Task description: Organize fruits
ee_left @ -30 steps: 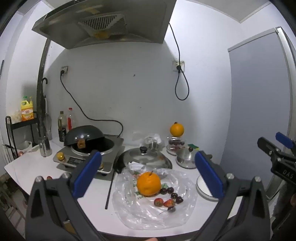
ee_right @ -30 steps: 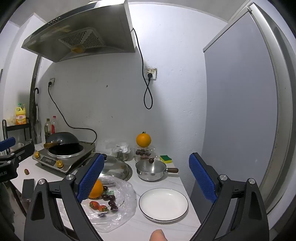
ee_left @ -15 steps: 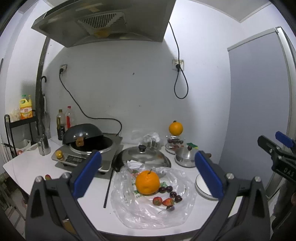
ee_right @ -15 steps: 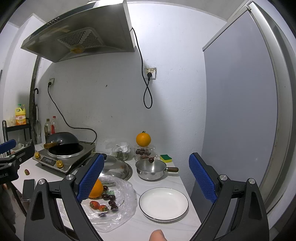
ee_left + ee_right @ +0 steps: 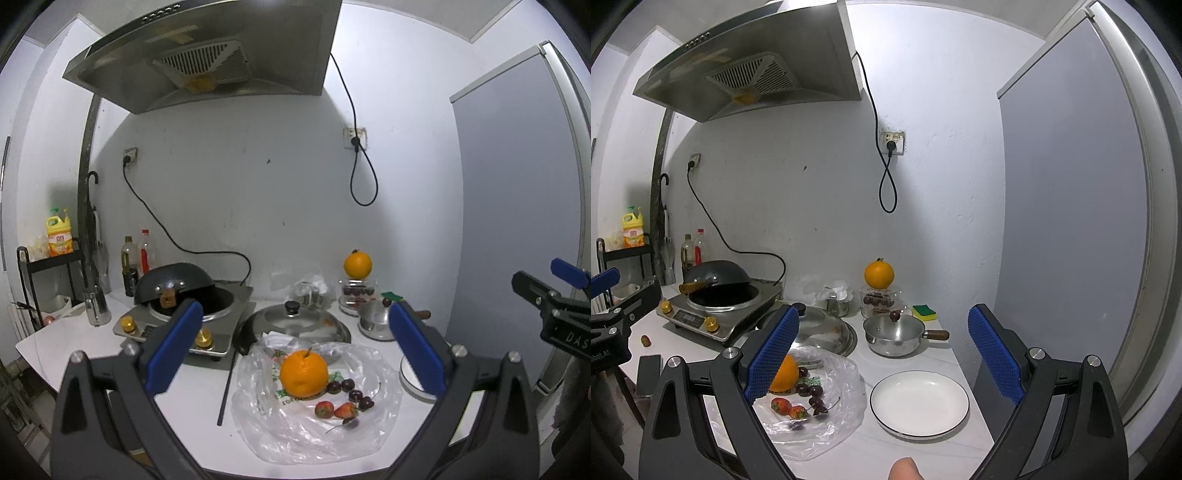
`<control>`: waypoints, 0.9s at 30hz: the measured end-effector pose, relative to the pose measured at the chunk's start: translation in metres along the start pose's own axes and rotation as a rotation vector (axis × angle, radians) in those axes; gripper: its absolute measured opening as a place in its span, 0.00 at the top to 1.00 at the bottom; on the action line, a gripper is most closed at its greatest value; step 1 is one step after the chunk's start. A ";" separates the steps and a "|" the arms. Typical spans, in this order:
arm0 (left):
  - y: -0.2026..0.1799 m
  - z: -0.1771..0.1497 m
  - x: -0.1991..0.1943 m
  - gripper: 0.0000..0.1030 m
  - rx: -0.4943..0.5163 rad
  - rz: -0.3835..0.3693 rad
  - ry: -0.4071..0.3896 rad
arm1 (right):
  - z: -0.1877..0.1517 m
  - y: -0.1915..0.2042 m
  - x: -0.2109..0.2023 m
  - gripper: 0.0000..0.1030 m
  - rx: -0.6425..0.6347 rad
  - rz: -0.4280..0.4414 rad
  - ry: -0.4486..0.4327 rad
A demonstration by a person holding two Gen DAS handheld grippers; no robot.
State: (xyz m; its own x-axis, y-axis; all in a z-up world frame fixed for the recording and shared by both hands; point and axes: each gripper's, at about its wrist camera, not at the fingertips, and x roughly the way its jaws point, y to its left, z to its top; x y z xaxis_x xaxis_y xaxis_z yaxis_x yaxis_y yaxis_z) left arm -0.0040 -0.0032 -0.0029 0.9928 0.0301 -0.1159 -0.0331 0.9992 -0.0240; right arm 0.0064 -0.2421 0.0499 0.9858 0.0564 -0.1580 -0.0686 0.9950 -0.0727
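An orange (image 5: pixel 303 373) lies on a clear plastic bag (image 5: pixel 317 424) on the white counter, with several dark cherries (image 5: pixel 351 391) and two strawberries (image 5: pixel 334 409) beside it. In the right wrist view the orange (image 5: pixel 786 373), cherries (image 5: pixel 812 395) and strawberries (image 5: pixel 788 408) lie left of an empty white plate (image 5: pixel 919 404). My left gripper (image 5: pixel 295 349) is open and empty, held back from the bag. My right gripper (image 5: pixel 882 354) is open and empty, above the counter's front. A second orange (image 5: pixel 879 275) sits on a clear container at the back.
An induction cooker with a black wok (image 5: pixel 177 291) stands at the left. A steel lid (image 5: pixel 295 325) and a small steel pot (image 5: pixel 895 334) stand behind the bag. A green sponge (image 5: pixel 924 312) lies at the back right. A grey fridge (image 5: pixel 1071 221) stands at the right.
Both grippers have drifted slightly; the scene sits a little lower and closer in the left wrist view. Nothing was taken hold of.
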 end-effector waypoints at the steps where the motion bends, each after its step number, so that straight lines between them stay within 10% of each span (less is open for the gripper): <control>1: 0.000 0.000 0.000 0.01 0.000 0.000 0.000 | 0.000 -0.001 0.001 0.08 0.000 0.000 0.000; 27: -0.003 0.000 -0.001 0.01 0.005 -0.001 -0.024 | -0.001 0.004 0.005 0.08 -0.001 0.007 0.006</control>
State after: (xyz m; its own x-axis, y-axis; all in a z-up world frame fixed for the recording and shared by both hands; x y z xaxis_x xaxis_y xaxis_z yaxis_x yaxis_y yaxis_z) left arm -0.0053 -0.0060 -0.0031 0.9954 0.0294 -0.0916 -0.0313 0.9993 -0.0192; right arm 0.0106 -0.2377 0.0480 0.9844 0.0632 -0.1644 -0.0760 0.9945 -0.0725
